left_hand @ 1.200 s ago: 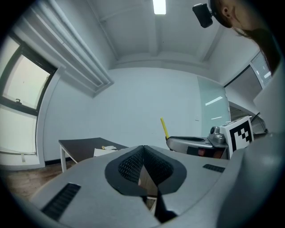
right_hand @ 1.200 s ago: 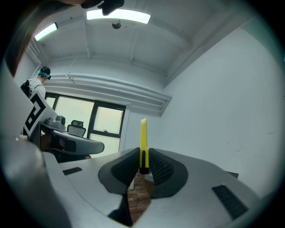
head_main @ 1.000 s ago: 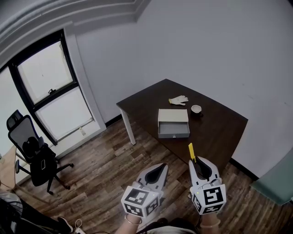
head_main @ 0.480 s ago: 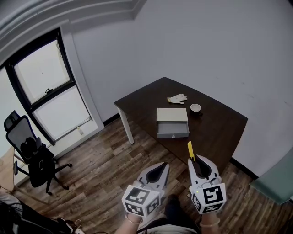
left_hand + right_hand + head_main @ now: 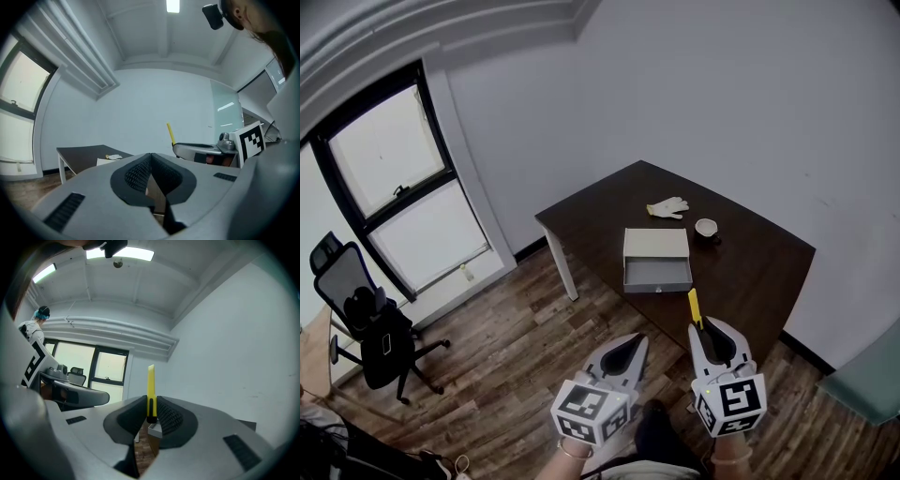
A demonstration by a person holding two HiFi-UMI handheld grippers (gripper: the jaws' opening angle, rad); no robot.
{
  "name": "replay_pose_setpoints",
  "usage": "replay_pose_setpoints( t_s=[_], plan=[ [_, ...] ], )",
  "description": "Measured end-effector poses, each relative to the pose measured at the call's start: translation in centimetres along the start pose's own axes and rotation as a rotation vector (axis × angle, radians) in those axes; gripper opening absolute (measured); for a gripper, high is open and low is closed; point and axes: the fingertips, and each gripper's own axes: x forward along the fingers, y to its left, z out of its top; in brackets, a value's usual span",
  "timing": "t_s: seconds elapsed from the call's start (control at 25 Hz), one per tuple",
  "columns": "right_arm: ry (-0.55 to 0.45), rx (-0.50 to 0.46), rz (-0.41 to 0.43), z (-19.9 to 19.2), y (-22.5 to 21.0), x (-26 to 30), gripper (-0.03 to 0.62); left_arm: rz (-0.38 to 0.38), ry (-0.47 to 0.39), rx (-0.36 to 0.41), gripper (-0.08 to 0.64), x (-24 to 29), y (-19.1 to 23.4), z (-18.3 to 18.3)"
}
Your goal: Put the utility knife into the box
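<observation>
Carrying the utility knife (image 5: 695, 307) upright, clamped tight in your right gripper (image 5: 705, 330), you stand off the table (image 5: 750, 272); your left gripper (image 5: 623, 349) is closed, empty. Next, reach the open box (image 5: 657, 259) mid-tabletop and lower the knife in

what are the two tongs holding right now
Left tongs: closed, holding nothing.
Right tongs: closed on the yellow utility knife.

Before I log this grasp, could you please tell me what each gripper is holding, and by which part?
The right gripper clamps the yellow utility knife near its black lower end; the left gripper is shut on nothing.
</observation>
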Motion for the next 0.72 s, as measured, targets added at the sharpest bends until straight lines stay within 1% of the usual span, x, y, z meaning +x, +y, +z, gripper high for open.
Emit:
replay_pose_setpoints(
  t_s=[0.72],
  plan=[
    [0.015, 0.034, 0.024, -0.6, -6.4, 10.4, 0.072, 0.011, 0.017, -0.004, 0.018, 10.8, 6.1, 1.6]
  ],
)
